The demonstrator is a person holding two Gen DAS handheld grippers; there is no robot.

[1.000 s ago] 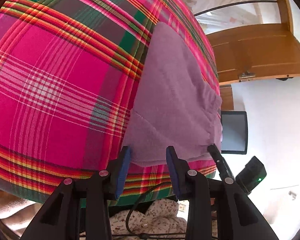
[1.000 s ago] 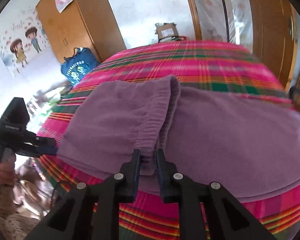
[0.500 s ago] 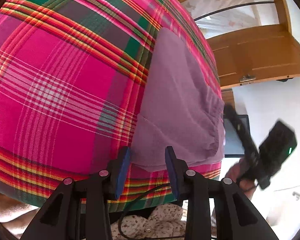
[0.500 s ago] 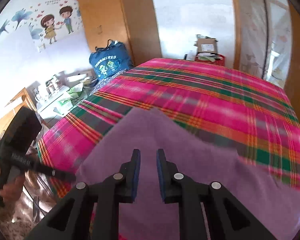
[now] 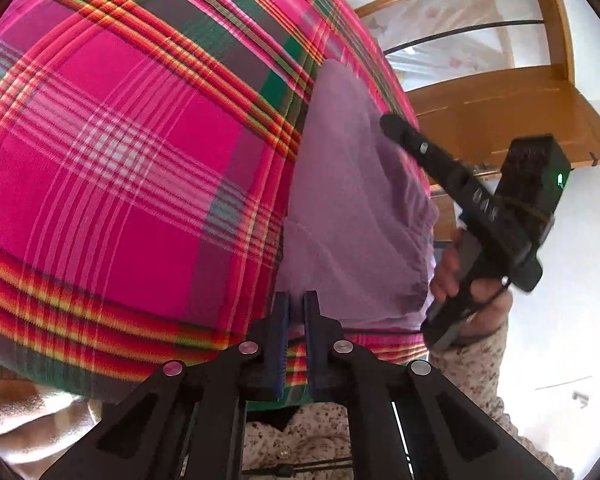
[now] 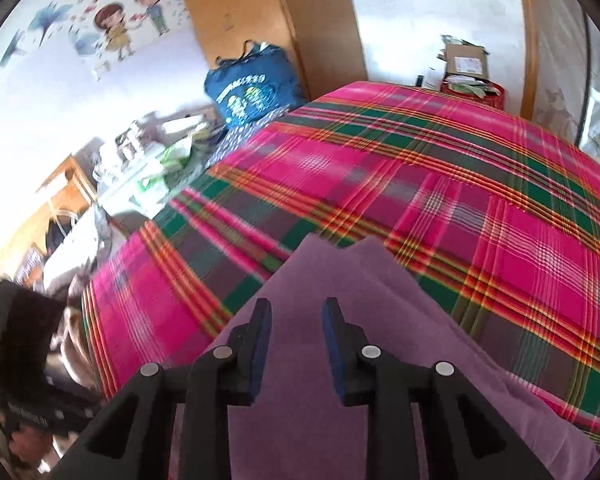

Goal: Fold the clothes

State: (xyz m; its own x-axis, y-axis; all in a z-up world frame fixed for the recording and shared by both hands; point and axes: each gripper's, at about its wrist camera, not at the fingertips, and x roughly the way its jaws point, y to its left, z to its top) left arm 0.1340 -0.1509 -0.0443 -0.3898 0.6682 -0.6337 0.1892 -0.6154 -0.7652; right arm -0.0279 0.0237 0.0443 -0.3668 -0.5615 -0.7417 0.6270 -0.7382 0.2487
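A purple garment lies folded on the pink plaid bed cover, near the bed's right edge in the left wrist view. My left gripper is shut on the garment's near corner, where the cloth runs in between the blue pads. My right gripper hovers over the purple garment; its jaws are opening and nothing is between them. In the left wrist view the right gripper reaches over the garment's far right side, held by a hand.
The plaid cover stretches far beyond the garment. A wooden door stands past the bed's right side. A blue bag, a cluttered table and a cardboard box border the bed's far edges.
My left jaws closed onto the garment's near corner. My right gripper let go of the waistband fold, swung across over the garment and spread its jaws.
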